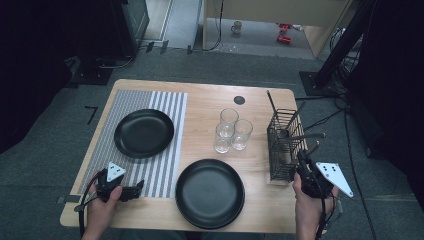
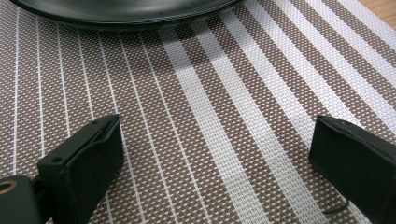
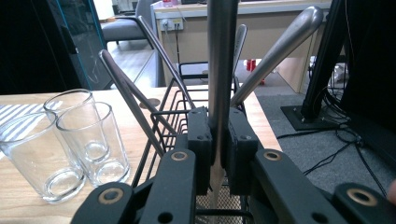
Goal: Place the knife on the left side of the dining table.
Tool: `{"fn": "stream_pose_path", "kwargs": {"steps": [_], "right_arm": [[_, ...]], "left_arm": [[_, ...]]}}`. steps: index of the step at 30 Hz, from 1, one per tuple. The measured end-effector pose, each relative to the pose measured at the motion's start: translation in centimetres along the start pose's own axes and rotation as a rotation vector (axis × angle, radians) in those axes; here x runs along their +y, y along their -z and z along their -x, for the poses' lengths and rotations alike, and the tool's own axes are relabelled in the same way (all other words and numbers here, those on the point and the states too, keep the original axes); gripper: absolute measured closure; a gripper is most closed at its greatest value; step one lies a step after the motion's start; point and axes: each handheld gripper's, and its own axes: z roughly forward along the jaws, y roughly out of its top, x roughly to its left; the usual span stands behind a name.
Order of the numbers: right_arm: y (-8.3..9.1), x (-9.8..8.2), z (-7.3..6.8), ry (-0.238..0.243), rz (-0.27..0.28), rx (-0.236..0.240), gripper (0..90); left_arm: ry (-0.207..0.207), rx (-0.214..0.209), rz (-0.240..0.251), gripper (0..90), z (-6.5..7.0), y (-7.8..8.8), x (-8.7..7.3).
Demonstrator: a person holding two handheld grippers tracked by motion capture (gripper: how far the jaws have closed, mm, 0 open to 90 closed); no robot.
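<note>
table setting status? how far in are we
Done: two black plates are out, one on the striped placemat, one on bare wood nearer the person. In hand: the right gripper is clamped on a metal utensil handle standing in the wire caddy. The left gripper waits open over the placemat. Left: cutlery still in the caddy, three glasses clustered mid-table.

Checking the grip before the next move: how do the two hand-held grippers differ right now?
The right hand-held gripper is shut on a cutlery handle at the wire caddy; the left hand-held gripper is open, holding nothing. The right is off the table; the left is low over the striped placemat. Both have black jaws.
</note>
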Motion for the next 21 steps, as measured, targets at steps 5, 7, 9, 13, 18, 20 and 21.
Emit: {"fn": "stream_pose_path", "kwargs": {"steps": [5, 7, 9, 13, 18, 20, 21], "right_arm": [[0.0, 0.0, -0.1, 0.014, 0.005, -0.008, 83.6], [0.2, 0.0, -0.2, 0.016, 0.004, -0.018, 83.7], [0.2, 0.0, -0.3, 0.02, 0.007, -0.019, 83.7], [0.3, 0.3, -0.3, 0.013, 0.018, -0.021, 83.8], [0.8, 1.2, -0.5, 0.019, 0.038, -0.029, 83.8], [1.0, 1.5, -0.6, 0.023, 0.043, -0.023, 83.8], [1.1, 1.6, -0.7, 0.025, 0.045, -0.021, 83.7]], "left_arm": [[0.0, 0.0, 0.0, 3.3, 0.0, 0.0, 0.0], [0.0, 0.0, 0.0, 3.3, 0.0, 0.0, 0.0], [0.0, 0.0, 0.0, 3.3, 0.0, 0.0, 0.0], [0.0, 0.0, 0.0, 3.3, 0.0, 0.0, 0.0], [0.0, 0.0, 0.0, 3.3, 0.0, 0.0, 0.0], [0.0, 0.0, 0.0, 3.3, 0.0, 0.0, 0.0], [0.0, 0.0, 0.0, 3.3, 0.0, 0.0, 0.0]]}}
